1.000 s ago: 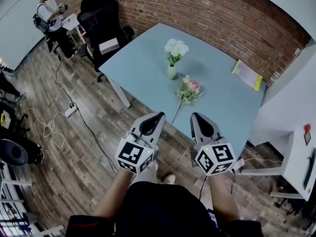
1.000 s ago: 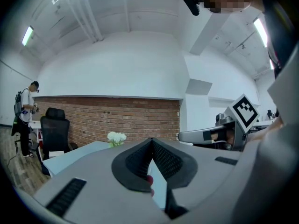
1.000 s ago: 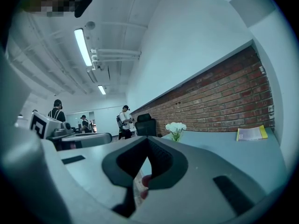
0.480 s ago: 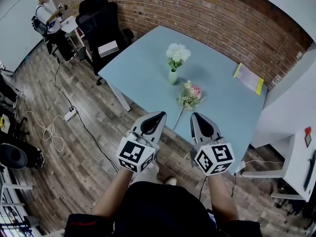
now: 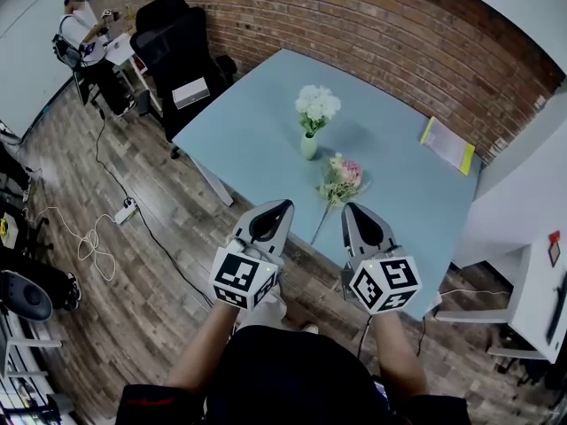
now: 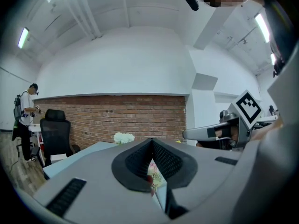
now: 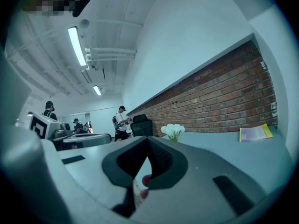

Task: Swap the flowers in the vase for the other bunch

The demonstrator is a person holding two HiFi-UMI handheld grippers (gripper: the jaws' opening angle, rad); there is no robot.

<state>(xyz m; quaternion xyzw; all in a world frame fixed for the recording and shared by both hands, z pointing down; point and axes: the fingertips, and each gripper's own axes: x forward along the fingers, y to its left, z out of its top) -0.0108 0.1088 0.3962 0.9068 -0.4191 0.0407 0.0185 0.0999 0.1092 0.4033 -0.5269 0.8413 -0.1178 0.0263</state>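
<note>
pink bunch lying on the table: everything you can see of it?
The pink bunch lies flat on the light blue table, just on the near side of the vase and apart from it. Pink and cream heads with green leaves sit at its far end; thin stems trail toward the table's near edge. Only the table touches it. Real or artificial: cannot tell.

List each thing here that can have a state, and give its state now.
Vase: upright on the table, holding white flowers.
Pink bunch: lying on the table, outside the vase.
Left claw: shut, empty.
Right claw: shut, empty.
Yellow booklet: lying flat on the table.
</note>
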